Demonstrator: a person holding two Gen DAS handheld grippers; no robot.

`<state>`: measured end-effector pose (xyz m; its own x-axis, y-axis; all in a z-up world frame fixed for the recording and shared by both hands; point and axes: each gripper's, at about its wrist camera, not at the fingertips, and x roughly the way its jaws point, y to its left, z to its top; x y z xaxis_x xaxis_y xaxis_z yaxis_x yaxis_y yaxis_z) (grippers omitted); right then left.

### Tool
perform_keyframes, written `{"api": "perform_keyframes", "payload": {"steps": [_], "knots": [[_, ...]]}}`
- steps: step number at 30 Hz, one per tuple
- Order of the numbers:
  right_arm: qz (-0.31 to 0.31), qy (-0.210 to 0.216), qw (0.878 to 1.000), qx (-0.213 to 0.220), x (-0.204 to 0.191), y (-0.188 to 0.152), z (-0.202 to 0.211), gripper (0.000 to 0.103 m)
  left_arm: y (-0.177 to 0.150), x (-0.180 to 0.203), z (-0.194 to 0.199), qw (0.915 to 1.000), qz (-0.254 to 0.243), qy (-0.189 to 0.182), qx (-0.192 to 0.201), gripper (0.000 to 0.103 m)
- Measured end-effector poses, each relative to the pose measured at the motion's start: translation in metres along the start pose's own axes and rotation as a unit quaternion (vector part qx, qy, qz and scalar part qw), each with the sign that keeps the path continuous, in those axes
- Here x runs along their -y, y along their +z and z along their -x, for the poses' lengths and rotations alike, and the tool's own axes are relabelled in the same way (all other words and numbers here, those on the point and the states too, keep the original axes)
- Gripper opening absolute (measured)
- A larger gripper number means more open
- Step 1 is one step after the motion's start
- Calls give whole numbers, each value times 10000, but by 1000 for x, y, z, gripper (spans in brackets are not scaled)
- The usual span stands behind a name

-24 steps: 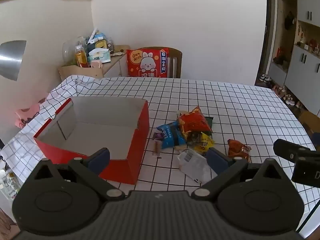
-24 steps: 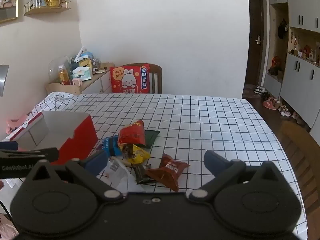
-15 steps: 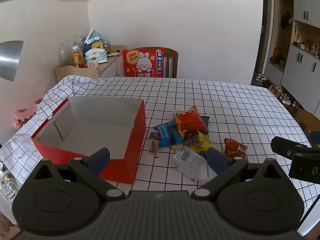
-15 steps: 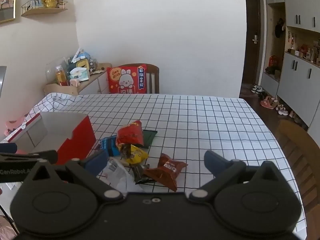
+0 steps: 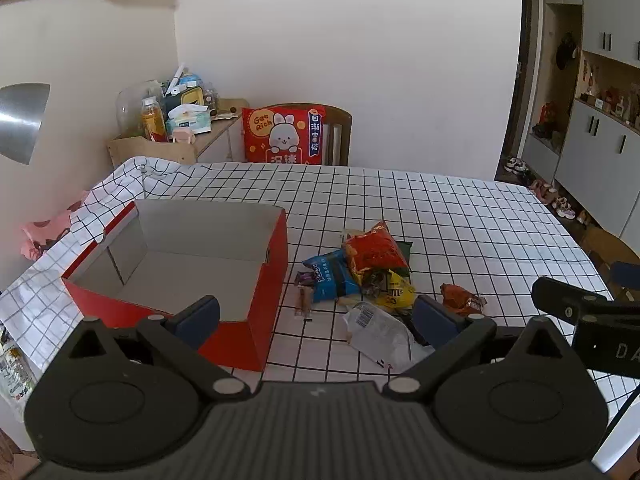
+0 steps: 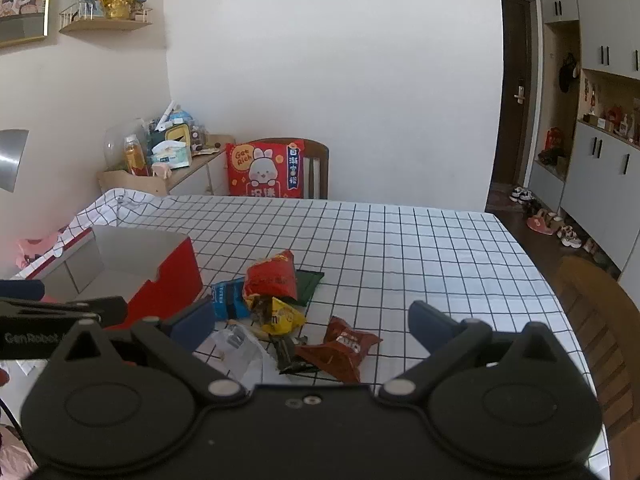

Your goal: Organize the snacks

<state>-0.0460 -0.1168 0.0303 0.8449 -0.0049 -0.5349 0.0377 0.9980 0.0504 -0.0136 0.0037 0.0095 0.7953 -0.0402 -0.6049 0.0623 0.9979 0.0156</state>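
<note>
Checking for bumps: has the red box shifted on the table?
No. The red box keeps its place on the checked tablecloth, same gap to the blue packet.

Plain white walls (image 6: 340,80) are enclosing the room, a wooden chair (image 6: 318,168) is standing behind the grid-checked cloth surface (image 6: 400,248), and grey cabinets (image 6: 600,176) are lining the right side.

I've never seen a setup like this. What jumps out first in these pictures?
The open red cardboard box, empty inside, sits at the left of the black-and-white checked tablecloth. Just right of it lies a jumble of snack packets topped by a puffy red-orange bag. Behind the table, a bright red rabbit cushion leans on a wooden chair.
</note>
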Motion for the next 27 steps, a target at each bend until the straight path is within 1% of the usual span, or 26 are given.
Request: {"api": "perform_keyframes", "payload": {"steps": [7, 13, 20, 27], "knots": [[-2, -24, 10000, 6, -3, -1, 3, 102, -2, -4, 4, 10000, 70, -29, 36, 103], [-2, 27, 10000, 8, -4, -1, 4, 97, -4, -5, 3, 10000, 69, -39, 11, 103], [-30, -1, 10000, 11, -7, -1, 4, 98, -6, -6, 5, 9999, 51, -125, 51, 103], [-33, 14, 10000, 7, -9, -2, 6, 98, -6, -9, 5, 9999, 71, -139, 9, 103]]}}
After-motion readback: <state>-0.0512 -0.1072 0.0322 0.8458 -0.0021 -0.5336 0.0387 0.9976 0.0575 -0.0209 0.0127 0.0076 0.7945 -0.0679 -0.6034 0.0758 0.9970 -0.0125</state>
